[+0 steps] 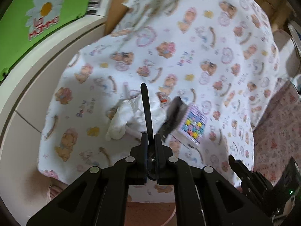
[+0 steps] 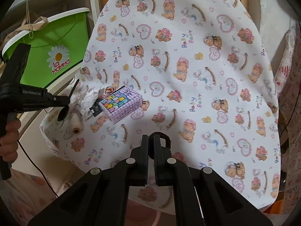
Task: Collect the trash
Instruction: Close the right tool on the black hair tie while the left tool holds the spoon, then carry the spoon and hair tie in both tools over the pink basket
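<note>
Cloth [image 2: 188, 75]: white w/ brown bears, pink hearts. Box [image 2: 121, 103]: lilac gingham, multicolour squares. Tissue [image 2: 88, 99]: white. Bucket [image 2: 56, 35]: green, white rim, daisy logo. Both grippers [image 2: 151, 137] [image 1: 151, 138]: black.

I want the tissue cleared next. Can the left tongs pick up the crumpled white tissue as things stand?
Probably not yet. The left tongs are shut on a black spoon, so the jaws are taken. The crumpled tissue lies just ahead, uncovered; once the spoon is dropped, the way looks free.
</note>
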A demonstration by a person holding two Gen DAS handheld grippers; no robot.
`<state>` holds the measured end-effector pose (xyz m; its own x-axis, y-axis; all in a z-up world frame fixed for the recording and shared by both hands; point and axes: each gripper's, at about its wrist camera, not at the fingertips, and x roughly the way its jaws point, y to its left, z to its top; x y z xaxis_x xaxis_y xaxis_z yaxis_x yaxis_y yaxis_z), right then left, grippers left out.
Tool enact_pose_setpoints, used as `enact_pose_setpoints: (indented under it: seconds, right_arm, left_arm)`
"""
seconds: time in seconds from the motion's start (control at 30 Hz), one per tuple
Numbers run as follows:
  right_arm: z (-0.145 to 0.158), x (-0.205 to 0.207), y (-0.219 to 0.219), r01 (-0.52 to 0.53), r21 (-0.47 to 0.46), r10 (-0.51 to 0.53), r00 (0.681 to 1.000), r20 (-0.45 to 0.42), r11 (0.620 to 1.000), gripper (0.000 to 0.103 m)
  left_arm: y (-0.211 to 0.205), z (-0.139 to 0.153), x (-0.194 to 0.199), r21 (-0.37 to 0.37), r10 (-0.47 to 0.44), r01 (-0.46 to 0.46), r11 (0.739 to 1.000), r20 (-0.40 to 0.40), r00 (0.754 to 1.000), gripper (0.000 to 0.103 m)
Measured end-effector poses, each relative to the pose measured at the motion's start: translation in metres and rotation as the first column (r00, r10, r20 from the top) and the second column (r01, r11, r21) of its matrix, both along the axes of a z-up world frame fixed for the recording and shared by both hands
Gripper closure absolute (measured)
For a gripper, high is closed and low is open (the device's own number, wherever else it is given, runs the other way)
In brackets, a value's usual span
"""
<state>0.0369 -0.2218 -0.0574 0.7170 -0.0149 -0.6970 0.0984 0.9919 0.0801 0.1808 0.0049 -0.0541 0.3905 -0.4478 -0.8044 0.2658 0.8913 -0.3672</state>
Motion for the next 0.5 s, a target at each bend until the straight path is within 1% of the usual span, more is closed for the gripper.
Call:
enact_pose_setpoints:
  seconds: [0.1,0.2,0.27,0.3,0.33,0.37,0.43,0.5]
  right_arm:
    - [0.0,-0.004,-0.004,0.002,0.005,-0.002,1.0,-0.006,1.0,0.097]
    - [0.002,-0.008,-0.008,0.005,0.007,-0.005,1.0,0.003,1.0,0.097]
    - [0.005,-0.012,-0.011,-0.002,0.025,0.002,1.0,0.012,1.0,0.097]
    - [0.007,-0.013,-0.012,-0.006,0.03,0.006,1.0,0.017,1.0,0.097]
    - [0.01,-0.015,-0.012,-0.011,0.033,0.01,1.0,0.026,0.999,0.097]
    - [0.013,-0.018,-0.011,-0.014,0.033,0.013,0.999,0.032,0.999,0.097]
    - [0.017,-0.026,-0.01,-0.03,0.046,0.028,0.999,0.041,0.998,0.097]
    - [0.02,-0.035,-0.007,-0.056,0.072,0.054,0.998,0.039,0.996,0.097]
  left_arm:
    - [-0.009,0.002,-0.004,0.019,0.001,-0.001,1.0,0.022,1.0,0.098]
    - [-0.018,0.015,-0.02,0.035,-0.023,0.02,0.999,0.092,0.995,0.098]
    - [-0.026,0.022,-0.036,0.115,-0.035,0.016,0.993,0.16,0.987,0.098]
    - [-0.031,0.025,-0.045,0.171,-0.049,0.016,0.985,0.19,0.981,0.098]
    - [-0.035,0.026,-0.052,0.212,-0.063,0.017,0.977,0.21,0.976,0.098]
    - [-0.04,0.029,-0.063,0.265,-0.084,0.018,0.964,0.239,0.967,0.098]
    - [-0.042,0.031,-0.08,0.297,-0.096,0.015,0.955,0.26,0.961,0.098]
    - [-0.041,0.032,-0.094,0.272,-0.08,0.009,0.962,0.251,0.965,0.098]
